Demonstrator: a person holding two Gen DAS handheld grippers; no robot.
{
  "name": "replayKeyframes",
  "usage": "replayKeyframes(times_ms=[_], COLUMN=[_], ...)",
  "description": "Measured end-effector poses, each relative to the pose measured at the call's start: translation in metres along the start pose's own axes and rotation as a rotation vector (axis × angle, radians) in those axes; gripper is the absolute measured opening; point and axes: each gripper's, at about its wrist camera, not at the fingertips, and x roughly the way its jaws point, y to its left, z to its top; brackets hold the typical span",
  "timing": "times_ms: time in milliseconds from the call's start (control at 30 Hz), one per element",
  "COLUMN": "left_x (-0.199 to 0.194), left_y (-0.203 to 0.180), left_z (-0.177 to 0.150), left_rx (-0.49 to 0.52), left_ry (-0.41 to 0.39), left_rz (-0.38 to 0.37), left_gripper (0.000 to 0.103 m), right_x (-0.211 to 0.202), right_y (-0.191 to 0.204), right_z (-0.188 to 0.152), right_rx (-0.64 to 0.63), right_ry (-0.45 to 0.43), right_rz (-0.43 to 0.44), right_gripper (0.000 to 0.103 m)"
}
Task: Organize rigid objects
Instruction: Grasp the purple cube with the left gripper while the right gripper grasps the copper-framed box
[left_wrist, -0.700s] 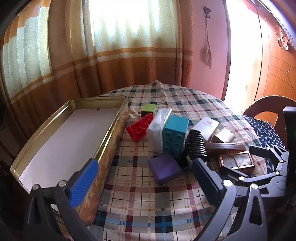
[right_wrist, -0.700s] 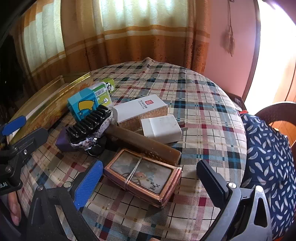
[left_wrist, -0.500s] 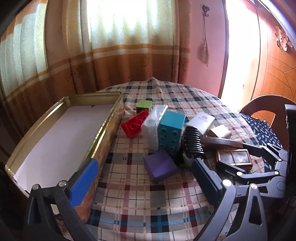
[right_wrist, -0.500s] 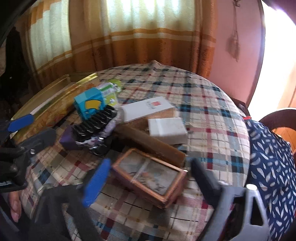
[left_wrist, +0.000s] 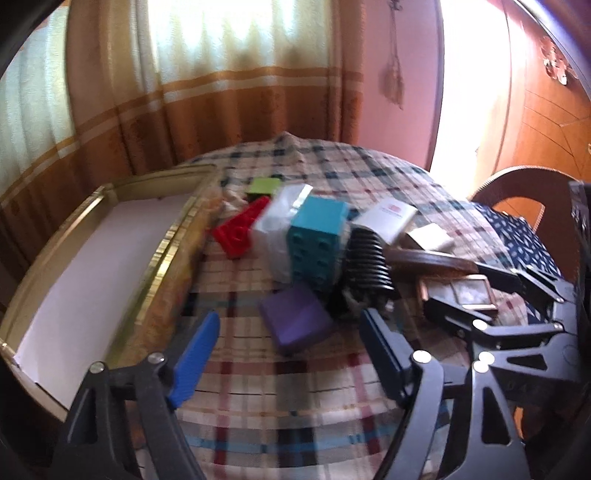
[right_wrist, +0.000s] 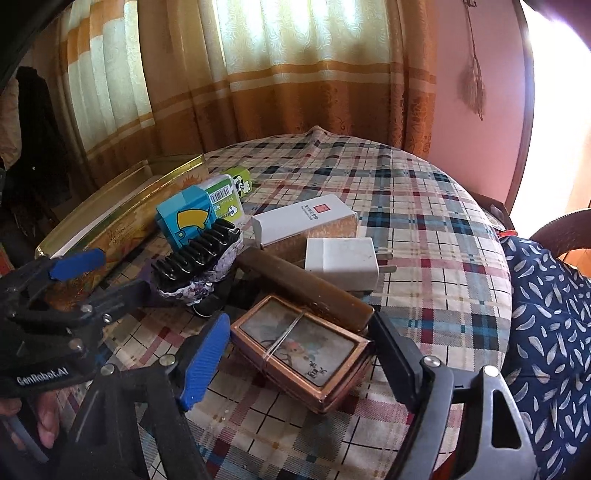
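Leftmost, a gold tin (left_wrist: 173, 251) lies open on the checked tablecloth (left_wrist: 280, 384), its white floor bare as far as the left wrist view shows. Just beside its right wall sits a red brick (left_wrist: 242, 230), with a green block (left_wrist: 263, 185) behind it. Next come a clear plastic box (left_wrist: 280, 229) and a teal brick (left_wrist: 317, 240), standing upright and touching one another. A purple block (left_wrist: 295, 323) lies flat in front of the teal brick, apart from it. The left gripper (left_wrist: 291, 345) hangs over the cloth with its jaws spread wide, the purple block between and just ahead of the blue pads (left_wrist: 195, 350); no contact is visible (the view is blurred).

Further right, a black comb-like clip (right_wrist: 199, 254) rests against the teal brick. A white carton (right_wrist: 303, 223) and a white charger (right_wrist: 341, 262) lie behind a long brown bar (right_wrist: 303, 288), which rests along the far edge of a copper-framed case (right_wrist: 299, 349). The right gripper (right_wrist: 299, 360) is spread wide around that case, one pad on each side, neither visibly pressing it.
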Motion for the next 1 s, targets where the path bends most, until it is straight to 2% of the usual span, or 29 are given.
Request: replayKeyframes(times_ms=[67,200,267,333,400,433,467,533,867,1000], left_x=[0.004,0.019,0.026,0.031,0.033,0.033,0.035,0.036,0.023,0.021], left_y=[-0.004,0.003,0.009,0.012,0.012,0.011,0.011,0.008,0.016,0.015], left_z=[0.001,0.005,0.006,0.008,0.011,0.01,0.01,0.009,0.007,0.007], left_rx=[0.021,-0.016,-0.047,-0.065,-0.065,-0.064,-0.059,-0.048,-0.076,-0.077], left_ry=[0.017,0.091,0.127,0.144,0.138,0.137,0.14,0.148,0.086,0.082], left_rz=[0.018,0.005,-0.005,-0.012,-0.012,-0.015,-0.022,-0.029,-0.057,-0.057], left_gripper=[0.078,0.076,0.067,0.066,0.065,0.06,0.049,0.044,0.039,0.039], right_x=[0.0,0.001,0.002,0.002,0.002,0.002,0.002,0.002,-0.003,-0.002], right_y=[-0.001,-0.003,-0.003,-0.003,-0.004,-0.004,-0.004,-0.004,0.003,0.001], right_z=[-0.001,-0.003,-0.004,-0.005,-0.004,-0.004,-0.004,-0.004,-0.005,-0.005], right_rx=[0.008,0.021,0.022,0.023,0.023,0.023,0.023,0.019,-0.034,-0.028], right_ry=[-0.001,-0.005,-0.01,-0.014,-0.016,-0.017,-0.017,-0.02,-0.067,-0.064], right_rz=[0.01,0.025,0.031,0.035,0.037,0.038,0.039,0.038,0.033,0.041], right_gripper=[0.079,0.079,0.079,0.079,0.078,0.078,0.078,0.078,0.069,0.069])
